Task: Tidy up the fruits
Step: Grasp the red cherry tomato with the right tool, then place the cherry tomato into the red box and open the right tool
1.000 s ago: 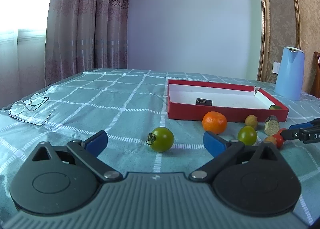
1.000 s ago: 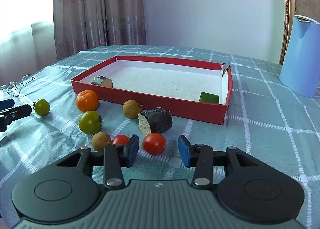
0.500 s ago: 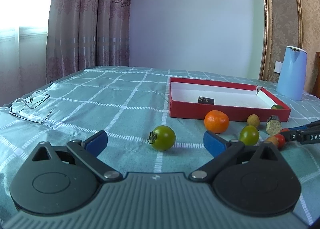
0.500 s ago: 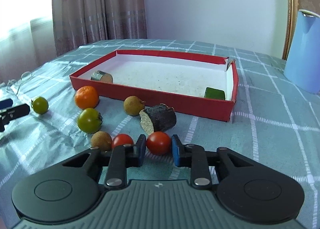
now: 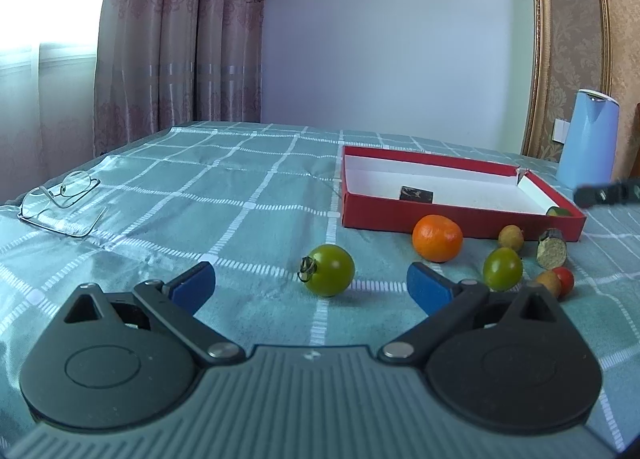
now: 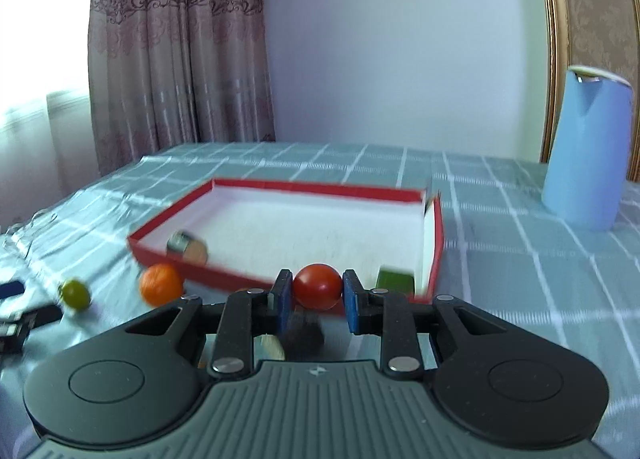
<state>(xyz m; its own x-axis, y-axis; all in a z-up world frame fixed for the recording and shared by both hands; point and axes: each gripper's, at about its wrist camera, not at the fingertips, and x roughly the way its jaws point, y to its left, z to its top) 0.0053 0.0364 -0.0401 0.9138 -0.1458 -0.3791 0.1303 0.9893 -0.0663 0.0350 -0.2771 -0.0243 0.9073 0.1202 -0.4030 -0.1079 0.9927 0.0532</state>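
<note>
R gripper jaws pinching a red tomato, centre of the R view, held clear of the counter w/ the near wall of the red box right behind it. Frame blurred, so I judge it in transit. L gripper low centre in the L view, jaws spread wide, holding nothing; green tomato sits on the counter between and just ahead of the tips, not touching either. Box interior holds a dark chunk lower left and a green piece at the lower right corner; mid floor bare. Orange, 2nd green tomato and small brown fruits lie loose in front of the box, right of frame in the L view. Glasses far left, blue jug upper right, both off the route. Step in hand, my read: carry tomato over the wall & set it down inside. To do well: keep the pinch light, skin is soft & round so it can squirt out; clear the rim before lowering; release close to the floor, on the bare patch, so it doesn't roll into the other pieces. L can wait, then close on the green tomato across its sides, avoiding the stem.
</note>
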